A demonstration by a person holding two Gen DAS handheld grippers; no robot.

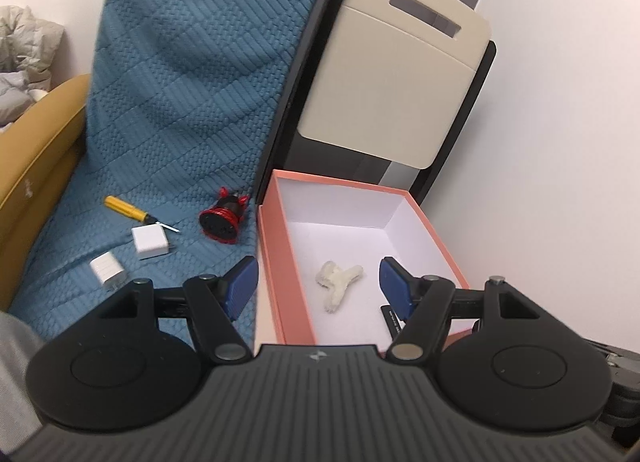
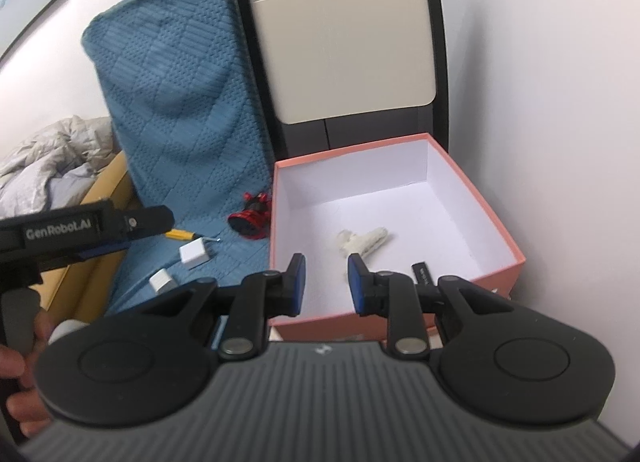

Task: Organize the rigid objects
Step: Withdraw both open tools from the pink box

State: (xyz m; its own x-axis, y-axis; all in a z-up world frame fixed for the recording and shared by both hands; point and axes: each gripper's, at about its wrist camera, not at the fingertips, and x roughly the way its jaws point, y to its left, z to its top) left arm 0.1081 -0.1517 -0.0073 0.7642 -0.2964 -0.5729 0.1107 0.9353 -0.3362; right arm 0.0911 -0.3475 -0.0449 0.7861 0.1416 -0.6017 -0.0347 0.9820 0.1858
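Both claws hang empty over the pink box, four items yet to be packed.

The left gripper (image 1: 316, 288) stands wide open with nothing between its pads; the right gripper (image 2: 323, 282) is drawn in to its narrowest, a small gap showing, also empty. Below them, inside the box (image 1: 276, 262), lie a white hair clip (image 1: 338, 282) and a slim black item (image 2: 422, 276). Out on the blue blanket (image 1: 180, 101) wait two white chargers (image 1: 150, 242) (image 1: 106, 268), a yellow screwdriver (image 1: 128, 210) and a red-and-black gadget (image 1: 222, 217). Risk: soft knit may let the chargers tip or slide under a pinch, and the round gadget could roll off.
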